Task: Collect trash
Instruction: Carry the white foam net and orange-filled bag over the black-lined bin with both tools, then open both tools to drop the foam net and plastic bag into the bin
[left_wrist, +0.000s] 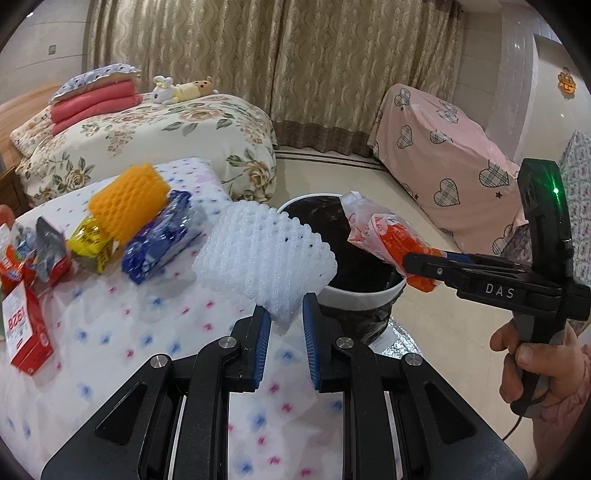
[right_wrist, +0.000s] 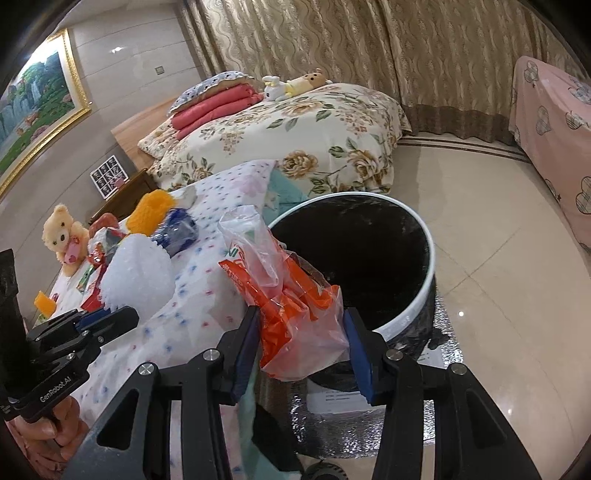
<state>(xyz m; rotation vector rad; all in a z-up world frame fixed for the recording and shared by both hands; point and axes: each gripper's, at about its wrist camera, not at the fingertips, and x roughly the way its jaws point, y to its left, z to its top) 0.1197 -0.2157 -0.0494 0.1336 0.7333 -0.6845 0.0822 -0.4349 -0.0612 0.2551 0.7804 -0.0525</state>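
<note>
Black-lined bin (right_wrist: 369, 254) looks empty, though dark; left fingers (left_wrist: 286, 314) grip white foam net (left_wrist: 266, 254), right fingers (right_wrist: 301, 332) orange bag (right_wrist: 291, 299).

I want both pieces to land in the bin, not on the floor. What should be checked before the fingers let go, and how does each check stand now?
1. Left gripper holds the white foam net: ok.
2. Right gripper holds the orange plastic bag: ok.
3. Bin mouth open and unobstructed: ok.
4. Bag over the bin mouth: ok in the left wrist view.
5. Foam net over the bin mouth: not ok; it hangs by the rim, over the spotted cloth.
6. Room left in the bin: cannot tell; inside is dark.
</note>
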